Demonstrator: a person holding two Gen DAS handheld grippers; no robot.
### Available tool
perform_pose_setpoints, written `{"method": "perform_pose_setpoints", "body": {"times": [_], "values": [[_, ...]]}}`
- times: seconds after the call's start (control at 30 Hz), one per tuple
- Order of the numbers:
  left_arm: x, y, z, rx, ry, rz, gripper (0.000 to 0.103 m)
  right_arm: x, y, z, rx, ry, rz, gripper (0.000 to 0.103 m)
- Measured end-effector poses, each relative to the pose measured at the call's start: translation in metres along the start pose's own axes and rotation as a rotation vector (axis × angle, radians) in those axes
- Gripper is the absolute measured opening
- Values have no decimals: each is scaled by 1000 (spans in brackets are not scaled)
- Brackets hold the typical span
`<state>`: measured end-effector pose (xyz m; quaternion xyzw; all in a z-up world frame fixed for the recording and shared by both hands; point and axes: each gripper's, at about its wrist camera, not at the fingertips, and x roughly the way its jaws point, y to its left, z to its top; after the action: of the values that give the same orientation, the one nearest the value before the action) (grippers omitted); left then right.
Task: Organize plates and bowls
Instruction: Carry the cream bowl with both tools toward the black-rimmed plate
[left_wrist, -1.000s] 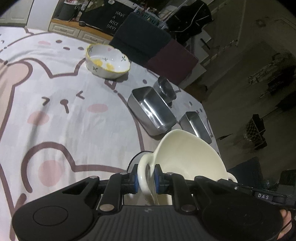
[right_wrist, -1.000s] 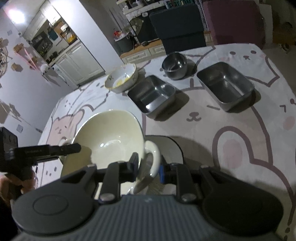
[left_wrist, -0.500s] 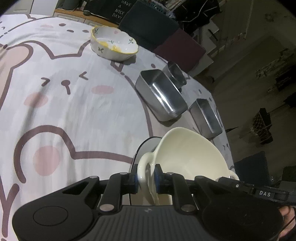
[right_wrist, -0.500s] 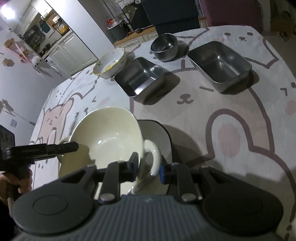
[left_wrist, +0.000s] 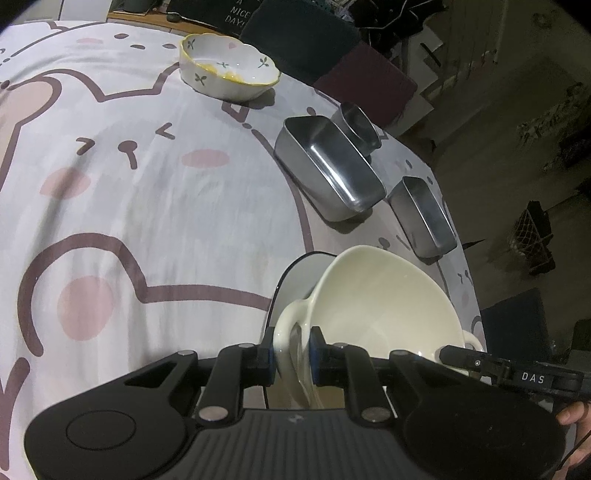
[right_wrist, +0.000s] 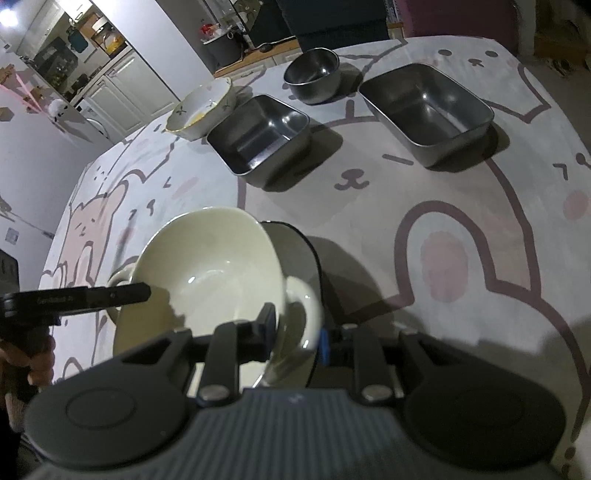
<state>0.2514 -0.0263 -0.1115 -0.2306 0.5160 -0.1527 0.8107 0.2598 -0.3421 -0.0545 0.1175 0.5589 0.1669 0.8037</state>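
Observation:
A cream two-handled bowl (left_wrist: 373, 295) is held in the air between both grippers, over a dark-rimmed plate (left_wrist: 299, 269) on the table. My left gripper (left_wrist: 291, 354) is shut on one handle of the bowl. My right gripper (right_wrist: 297, 332) is shut on the opposite handle; the bowl (right_wrist: 210, 266) and plate (right_wrist: 295, 251) show there too. The right gripper's finger appears in the left wrist view (left_wrist: 509, 373), and the left one in the right wrist view (right_wrist: 92, 297).
A white floral bowl (left_wrist: 229, 70), a round steel bowl (right_wrist: 314, 77) and two rectangular steel trays (right_wrist: 258, 136) (right_wrist: 428, 110) stand farther back on the bear-print tablecloth (left_wrist: 147, 203). The table's edge (left_wrist: 465, 258) runs close on the right of the left wrist view.
Both grippers have carried the cream bowl forward and lower over the dark-rimmed plate; the steel trays and floral bowl now look nearer. The grips are unchanged.

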Motion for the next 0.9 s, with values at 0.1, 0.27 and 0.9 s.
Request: {"method": "perform_pose_setpoints", "body": {"times": [0.1,0.27,0.9], "values": [[1,0,0,2,0,7,18,1,0,0,3,6,-1,28],[2,-1,0,5,4,16,19,4,3,1,0,12,-10,28],[10,-1,-4,53,26,69,21,19,5,1,-10,54,-46,30]]}}
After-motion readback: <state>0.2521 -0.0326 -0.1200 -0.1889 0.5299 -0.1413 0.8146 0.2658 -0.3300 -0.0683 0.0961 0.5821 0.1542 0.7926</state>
